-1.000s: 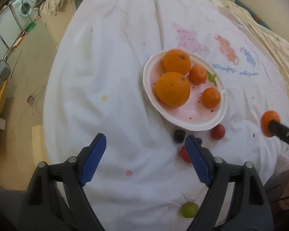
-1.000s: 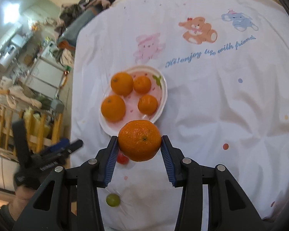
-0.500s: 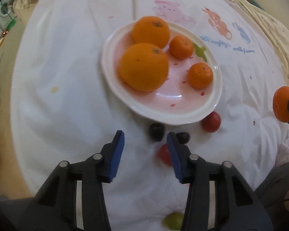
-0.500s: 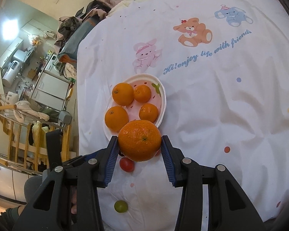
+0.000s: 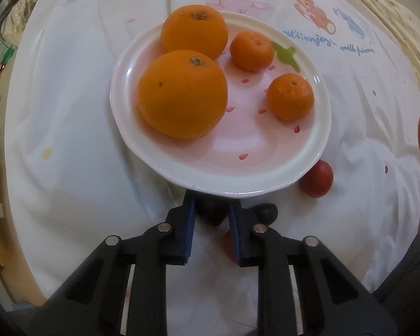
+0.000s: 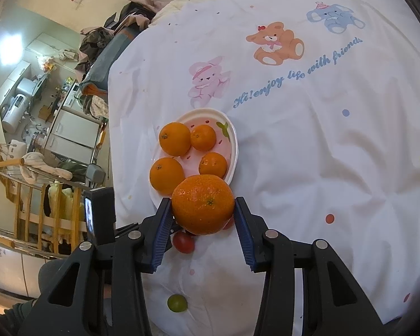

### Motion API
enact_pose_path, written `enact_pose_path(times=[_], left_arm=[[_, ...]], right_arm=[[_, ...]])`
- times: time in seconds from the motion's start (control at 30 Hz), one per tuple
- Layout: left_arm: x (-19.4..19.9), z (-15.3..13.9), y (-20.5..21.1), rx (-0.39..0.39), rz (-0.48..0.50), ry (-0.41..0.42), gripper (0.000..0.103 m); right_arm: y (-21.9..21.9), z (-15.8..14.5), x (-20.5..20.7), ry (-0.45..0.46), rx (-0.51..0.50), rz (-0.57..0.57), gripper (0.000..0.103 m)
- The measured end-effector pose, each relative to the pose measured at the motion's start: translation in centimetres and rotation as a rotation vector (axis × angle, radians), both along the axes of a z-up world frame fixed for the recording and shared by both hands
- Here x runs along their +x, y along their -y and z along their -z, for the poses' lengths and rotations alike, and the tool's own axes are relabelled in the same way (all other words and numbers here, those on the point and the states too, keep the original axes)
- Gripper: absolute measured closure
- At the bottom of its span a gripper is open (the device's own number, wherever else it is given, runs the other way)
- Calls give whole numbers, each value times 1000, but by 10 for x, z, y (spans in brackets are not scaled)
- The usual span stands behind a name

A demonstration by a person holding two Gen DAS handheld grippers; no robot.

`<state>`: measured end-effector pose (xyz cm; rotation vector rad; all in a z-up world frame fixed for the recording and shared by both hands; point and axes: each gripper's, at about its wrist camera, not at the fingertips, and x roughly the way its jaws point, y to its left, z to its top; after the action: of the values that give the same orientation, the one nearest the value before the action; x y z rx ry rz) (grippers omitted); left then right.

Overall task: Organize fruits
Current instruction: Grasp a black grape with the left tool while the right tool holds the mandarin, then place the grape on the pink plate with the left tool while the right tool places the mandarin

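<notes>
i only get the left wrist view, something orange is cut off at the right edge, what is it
Observer: A whole orange, clamped between the pads of the right hand-held gripper.
Operator: any loose fruit i can't see
Observer: Yes, a green grape lies alone on the cloth, nearer the person than the red tomato.
Operator: where's the held orange relative to the plate
Observer: In the right wrist view it overlaps the near rim of the plate. I cannot tell whether it is actually above the plate.
</notes>
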<state>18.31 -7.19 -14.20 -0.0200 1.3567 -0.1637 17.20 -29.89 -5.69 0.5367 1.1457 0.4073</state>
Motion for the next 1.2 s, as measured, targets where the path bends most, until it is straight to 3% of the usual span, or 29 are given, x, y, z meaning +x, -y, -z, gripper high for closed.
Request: enact_pose_path(times=[0.4,1.2], left_arm=[[-12,-7,-15,-20,-42,11,85],[-39,-72,-54,55,-172,162,85]], right_arm=[[-5,0,-1,9,-38,-20,57],[-5,-17,-13,62,-25,-33,57]])
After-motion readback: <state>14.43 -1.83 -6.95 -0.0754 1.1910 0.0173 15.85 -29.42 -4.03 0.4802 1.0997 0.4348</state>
